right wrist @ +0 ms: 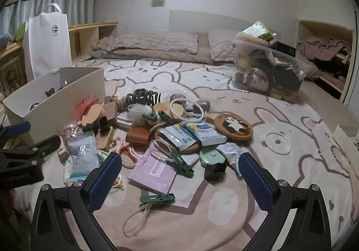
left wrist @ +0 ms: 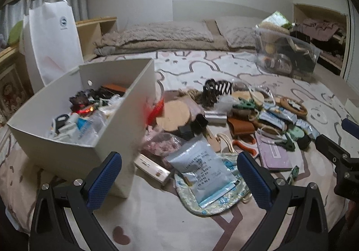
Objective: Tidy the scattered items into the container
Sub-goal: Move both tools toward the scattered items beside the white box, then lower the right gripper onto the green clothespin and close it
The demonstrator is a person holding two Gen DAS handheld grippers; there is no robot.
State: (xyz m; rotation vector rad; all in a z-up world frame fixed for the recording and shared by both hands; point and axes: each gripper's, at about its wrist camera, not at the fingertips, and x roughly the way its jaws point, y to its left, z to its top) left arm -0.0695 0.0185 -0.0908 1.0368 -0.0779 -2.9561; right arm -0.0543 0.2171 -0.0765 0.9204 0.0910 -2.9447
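Observation:
A white open box (left wrist: 125,116) sits on the bed at the left and holds several small items; it also shows in the right wrist view (right wrist: 67,76). A pile of scattered items lies to its right. A silver-blue pouch (left wrist: 202,170) lies on a patterned cloth, just ahead of my left gripper (left wrist: 179,161), which is open and empty. My right gripper (right wrist: 179,161) is open and empty above a purple booklet (right wrist: 154,172) and a green clothespin (right wrist: 157,198). A panda coaster (right wrist: 233,126) and a black hair claw (right wrist: 143,97) lie farther off.
A clear plastic bin (right wrist: 267,73) full of things stands at the back right of the bed. A white tote bag (right wrist: 47,44) stands behind the box at the left. Pillows and a folded blanket (right wrist: 148,45) lie along the headboard. A wooden shelf runs along the left wall.

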